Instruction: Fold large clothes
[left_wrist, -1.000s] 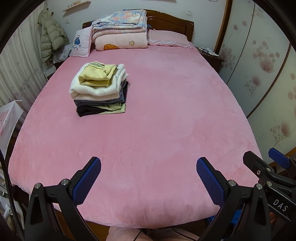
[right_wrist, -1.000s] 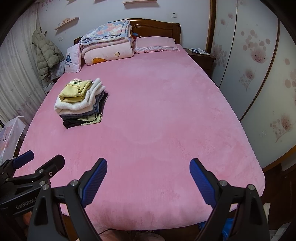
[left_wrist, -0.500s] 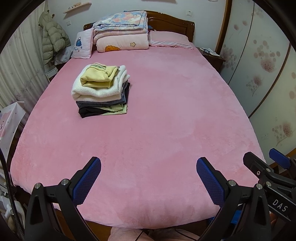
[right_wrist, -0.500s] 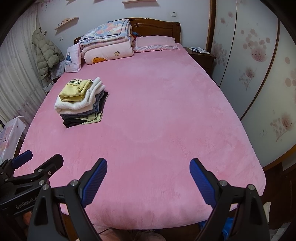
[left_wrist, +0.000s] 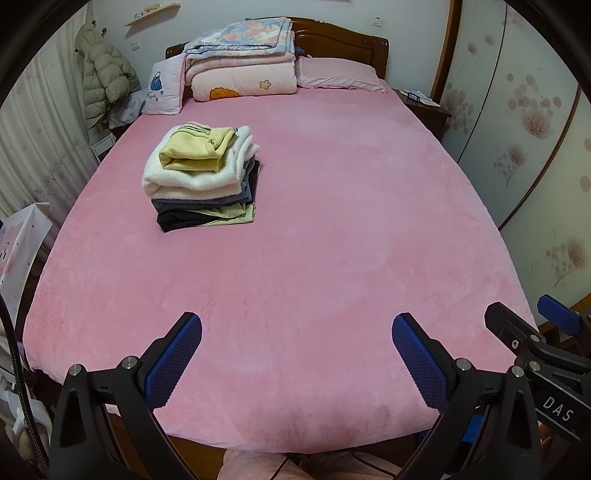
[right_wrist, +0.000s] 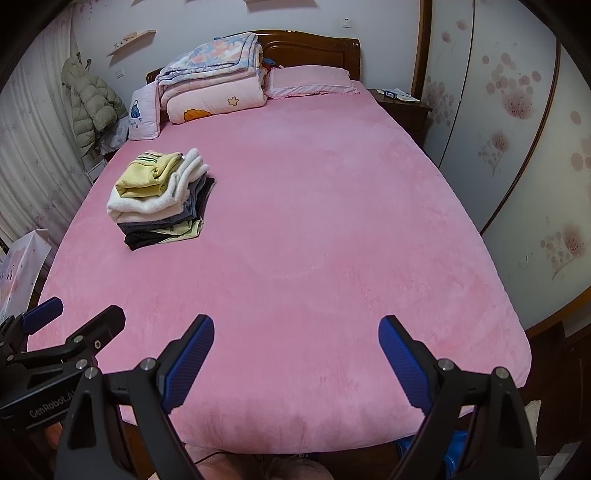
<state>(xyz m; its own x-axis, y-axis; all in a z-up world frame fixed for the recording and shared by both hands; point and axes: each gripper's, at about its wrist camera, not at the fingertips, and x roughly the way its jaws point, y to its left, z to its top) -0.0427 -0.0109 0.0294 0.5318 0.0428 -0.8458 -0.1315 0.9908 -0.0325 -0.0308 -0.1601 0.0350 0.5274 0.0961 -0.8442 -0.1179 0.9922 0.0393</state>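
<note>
Both grippers are hanging side by side over the foot edge of the pink plush-covered bed (left_wrist: 332, 229), pointing up the mattress toward the headboard. Left gripper (left_wrist: 297, 356): jaws standing wide apart, blue textured pads (left_wrist: 173, 360) gripping nothing, only bare pink cover between them. Right gripper (right_wrist: 296, 356): same, jaws spread wide, holding nothing. Each one is showing at the edge of the other's view, so they are sitting close together, not touching.

The stack of folded clothes (left_wrist: 203, 177) is lying well ahead of the jaws and off to the left of both: yellow fleece piece on top, white fluffy one under it, then grey, black and pale green layers. It is resting flat on the cover, well apart from either gripper.

Nothing is lying between the jaws and the stack, just open bed.

Further ahead, at the headboard: folded floral and pink quilts (left_wrist: 240, 59), a flat pink pillow (left_wrist: 338, 72) to their right. Beige puffer jacket (left_wrist: 105, 75) is hanging on the wall far left. Dark wooden nightstand (right_wrist: 402, 105) is standing ahead right, beside floral wardrobe doors (right_wrist: 517, 122).
</note>
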